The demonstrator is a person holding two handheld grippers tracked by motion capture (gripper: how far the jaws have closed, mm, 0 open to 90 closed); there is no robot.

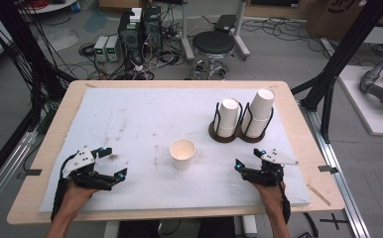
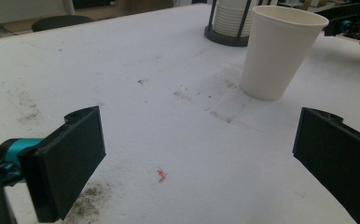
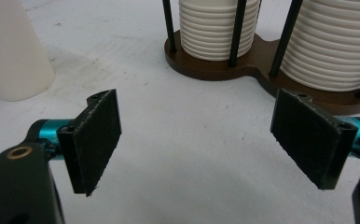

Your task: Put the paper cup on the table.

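Cup (image 1: pixel 182 153) is what we're watching, standing upright and mouth-up on the white mat (image 1: pixel 145 114), between our two grippers. Starting from the left gripper (image 1: pixel 113 162): jaws spread wide, nothing between them, resting low near our edge of the mat. Out ahead of it and off to its right, in the left gripper view, the cup (image 2: pixel 278 51) stands well apart from the jaws, its axis vertical, rim open to the ceiling. Over to the right gripper (image 1: pixel 250 159): also spread, also empty. From there the cup (image 3: pixel 11 51) sits ahead and to its left, and straight ahead of its jaws is the brown holder (image 3: pixel 257 65) with its two stacks of cups (image 3: pixel 218 28), near but not touching.

So who's closer? We'd call it nearly even from the high view, the cup roughly midway, perhaps a shade nearer the right gripper. But the right one is aimed at the holder (image 1: pixel 237 133), not at the loose cup, while the left one has the cup inside its forward view. Our read: a sideways approach is needed, jaws straddling the wall of the upright cup, since it tapers toward its base and could tip if nudged high.
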